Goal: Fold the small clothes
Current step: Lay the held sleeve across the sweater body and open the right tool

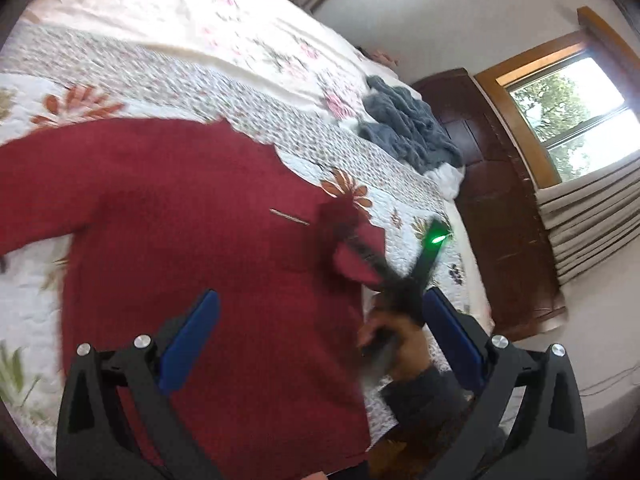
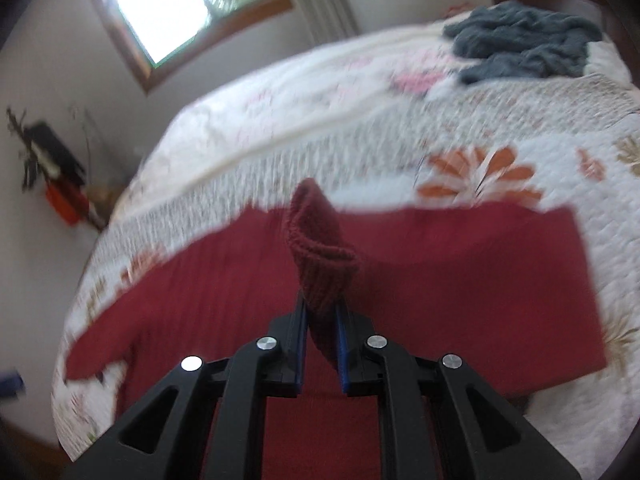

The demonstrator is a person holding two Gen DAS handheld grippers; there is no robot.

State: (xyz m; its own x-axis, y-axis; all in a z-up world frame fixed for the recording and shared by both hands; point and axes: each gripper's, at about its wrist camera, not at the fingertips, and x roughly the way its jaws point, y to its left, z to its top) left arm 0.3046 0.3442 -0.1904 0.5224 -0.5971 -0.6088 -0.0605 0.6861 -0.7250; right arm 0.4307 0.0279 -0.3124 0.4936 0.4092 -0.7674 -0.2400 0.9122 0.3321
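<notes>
Left wrist view: left gripper (image 1: 320,344) is held wide, empty, above the red sweater (image 1: 180,220) spread flat on the quilt (image 1: 120,68). Right wrist view: the sweater's cuff (image 2: 320,252) is pinched between the right gripper (image 2: 322,320) pads, raised over the body. Sleeve fold judged underway; other sleeve and body folds remain. Blue garment (image 2: 528,48) beyond the sweater is unfolded.

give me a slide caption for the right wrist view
Right gripper pinching a red sweater cuff above the floral quilt.
</notes>
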